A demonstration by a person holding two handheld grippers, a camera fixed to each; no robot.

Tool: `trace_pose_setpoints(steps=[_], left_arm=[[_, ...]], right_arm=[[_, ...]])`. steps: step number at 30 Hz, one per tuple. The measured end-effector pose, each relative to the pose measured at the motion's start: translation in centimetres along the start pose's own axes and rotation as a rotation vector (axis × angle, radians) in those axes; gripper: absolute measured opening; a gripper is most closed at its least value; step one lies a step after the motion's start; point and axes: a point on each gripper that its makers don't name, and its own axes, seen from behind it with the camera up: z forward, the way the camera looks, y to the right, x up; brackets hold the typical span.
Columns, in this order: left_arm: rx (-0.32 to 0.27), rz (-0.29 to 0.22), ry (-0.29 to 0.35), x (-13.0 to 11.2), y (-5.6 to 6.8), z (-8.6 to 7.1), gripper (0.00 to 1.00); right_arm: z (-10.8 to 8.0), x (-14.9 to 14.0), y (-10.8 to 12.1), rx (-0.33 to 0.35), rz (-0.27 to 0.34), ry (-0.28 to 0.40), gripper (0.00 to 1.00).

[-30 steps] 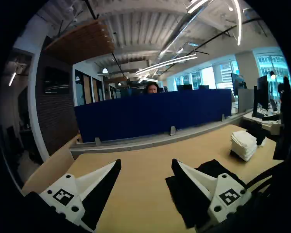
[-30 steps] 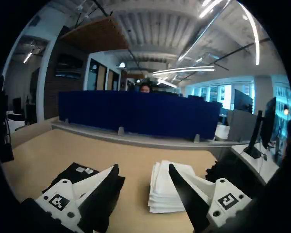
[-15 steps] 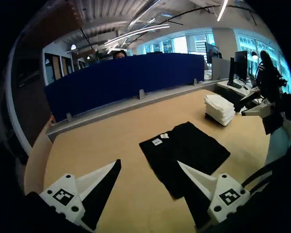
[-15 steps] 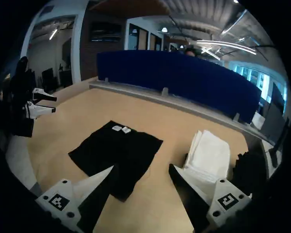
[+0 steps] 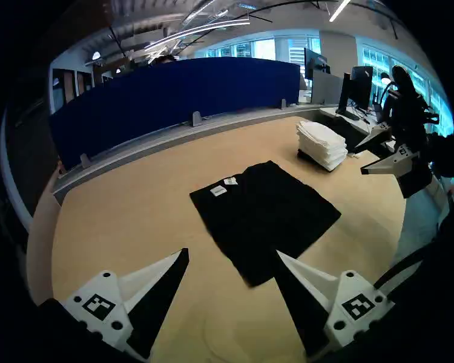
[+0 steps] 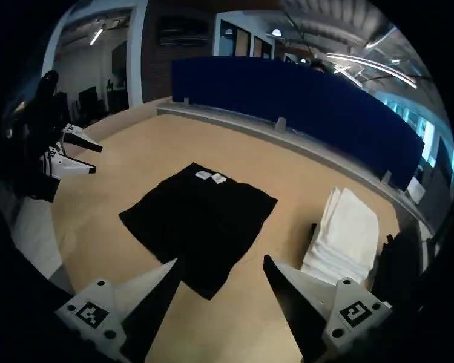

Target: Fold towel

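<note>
A black towel (image 5: 264,212) lies spread flat on the light wooden table (image 5: 136,212), with two small white tags near its far edge. In the right gripper view the same black towel (image 6: 200,221) sits just ahead of the fingers. My left gripper (image 5: 230,275) hovers open above the table at the towel's near corner, holding nothing. My right gripper (image 6: 221,281) also stands open and empty, above the towel's near edge. Each view shows the other gripper farther off: the right one (image 5: 381,154) in the left gripper view and the left one (image 6: 75,154) in the right gripper view.
A stack of folded white towels (image 5: 321,142) rests on the table beyond the black towel; the right gripper view has this stack (image 6: 348,233) at the right, next to a dark pile (image 6: 402,266). A blue partition (image 5: 172,97) runs along the table's far edge. Monitors (image 5: 354,88) stand at the right.
Both grippers have risen and tilted downward over the second, so the whole black towel is now in sight on the table. The fingers stayed open throughout.
</note>
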Motion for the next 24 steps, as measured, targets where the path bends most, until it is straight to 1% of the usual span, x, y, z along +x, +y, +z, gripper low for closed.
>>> trace_pose_setpoints(steps=[5, 10, 18, 24], left_arm=[[-0.015, 0.006, -0.017, -1.1, 0.5, 0.6, 0.97], [-0.032, 0.013, -0.038, -2.2, 1.1, 1.3, 0.97], [-0.064, 0.034, -0.079, -4.2, 2.0, 3.0, 0.97], [-0.087, 0.033, -0.109, -5.6, 2.7, 4.3, 0.97]], right_arm=[[0.7, -1.0, -0.6, 0.012, -0.013, -0.021, 1.00], [1.5, -2.0, -1.0, 0.023, -0.007, -0.038, 1.00], [3.2, -4.1, -1.4, 0.036, -0.012, -0.075, 1.00], [4.3, -5.9, -1.9, 0.047, -0.015, -0.098, 1.00]])
